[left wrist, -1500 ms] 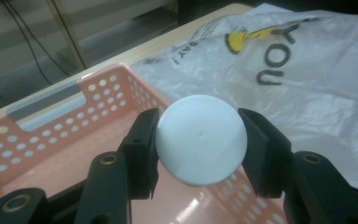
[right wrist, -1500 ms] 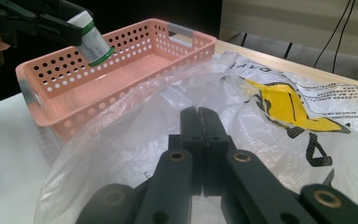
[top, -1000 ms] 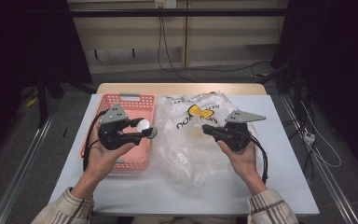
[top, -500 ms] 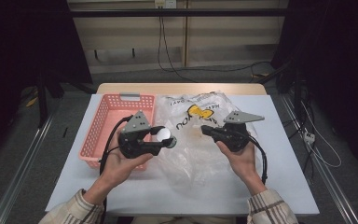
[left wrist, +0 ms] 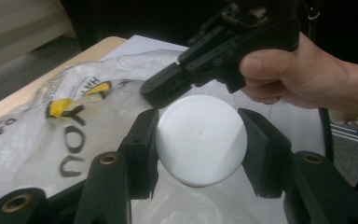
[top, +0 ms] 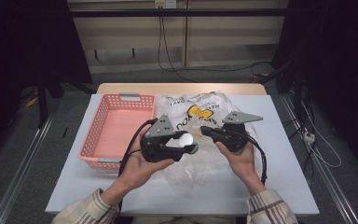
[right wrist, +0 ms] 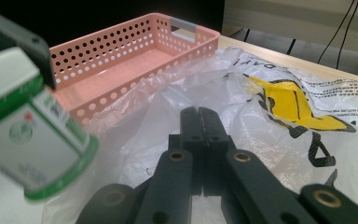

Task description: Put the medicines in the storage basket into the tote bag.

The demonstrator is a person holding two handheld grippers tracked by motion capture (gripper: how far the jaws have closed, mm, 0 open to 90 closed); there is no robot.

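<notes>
A small jar with a white cap (left wrist: 200,140) and a green-and-white label (right wrist: 28,135) is clamped between the jaws of my left gripper (top: 186,142). It hangs over the crumpled clear plastic bag (top: 191,114), just right of the pink basket (top: 92,140). My right gripper (top: 204,130) is held over the bag's right half, its tips pointing left toward the jar and a short gap from it. In the right gripper view its jaws (right wrist: 199,114) are pressed together with nothing between them. From the left gripper view, the right gripper (left wrist: 156,91) hovers just beyond the cap.
The pink perforated basket (right wrist: 121,60) has nothing in it and stands on the white table top (top: 289,163) at the left. The bag (right wrist: 270,93), printed with black letters and a yellow mark, covers the table's middle. Bare table lies to the right and front.
My left gripper has carried the jar rightward, from above the basket to above the bag, close to the right gripper. The right gripper has stayed nearly still.
</notes>
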